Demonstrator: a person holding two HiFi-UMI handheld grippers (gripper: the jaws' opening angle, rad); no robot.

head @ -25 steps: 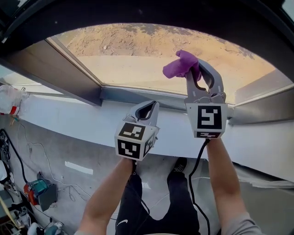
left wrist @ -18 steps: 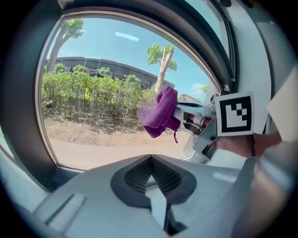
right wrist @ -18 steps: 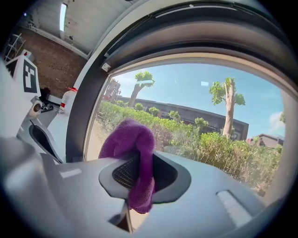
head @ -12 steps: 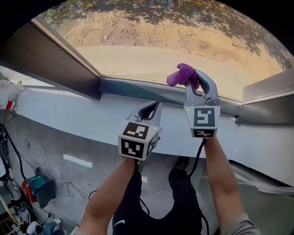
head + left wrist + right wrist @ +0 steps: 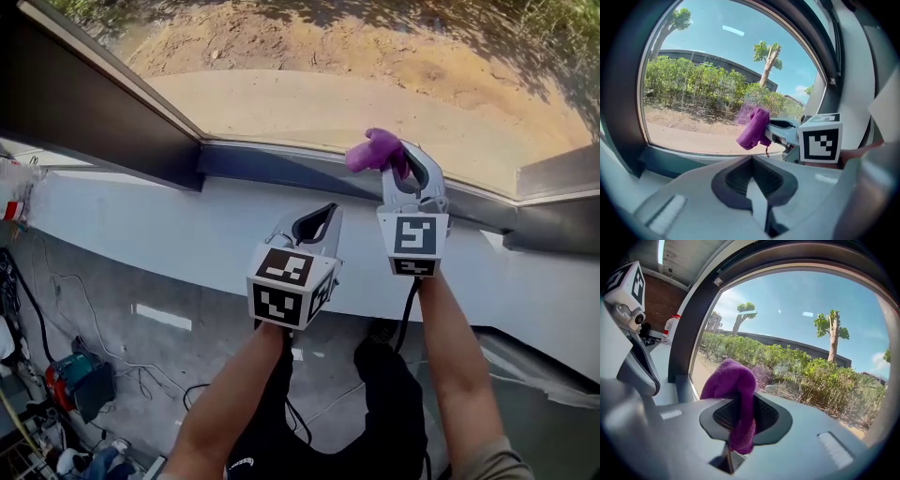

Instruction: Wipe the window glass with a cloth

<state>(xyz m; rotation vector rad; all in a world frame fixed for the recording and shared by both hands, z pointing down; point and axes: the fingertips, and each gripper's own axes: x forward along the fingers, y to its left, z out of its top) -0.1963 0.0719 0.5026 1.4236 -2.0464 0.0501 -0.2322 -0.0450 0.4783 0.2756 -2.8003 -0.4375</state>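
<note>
Head view shows a wide window glass (image 5: 309, 94) spread across the top from 10 to 2 o'clock, set in a dark frame (image 5: 94, 122) above a white sill (image 5: 141, 220). Sandy ground and a pale path are seen through the pane.

The purple cloth (image 5: 373, 150) is held at about 1 o'clock, over the lower frame rail, by the right gripper (image 5: 398, 161), whose jaws are clenched on it. In the right gripper view a fold of the cloth is pinched between the jaws and the rest is bunched above them toward the pane. Whether the cloth touches the glass cannot be told.

The left gripper (image 5: 317, 217) is held lower, over the sill, just beside the right one at its 8 o'clock. Its jaws are pressed together with nothing between them.

A grey floor (image 5: 187, 366) is seen below the sill, with a black cable (image 5: 23, 295) trailed at 9 o'clock and a teal tool (image 5: 73, 382) at 8 o'clock. In the right gripper view a plastic bottle (image 5: 670, 330) with a red band is seen on the sill at 10 o'clock. Green shrubs, trees and blue sky are shown beyond the pane in both gripper views.
</note>
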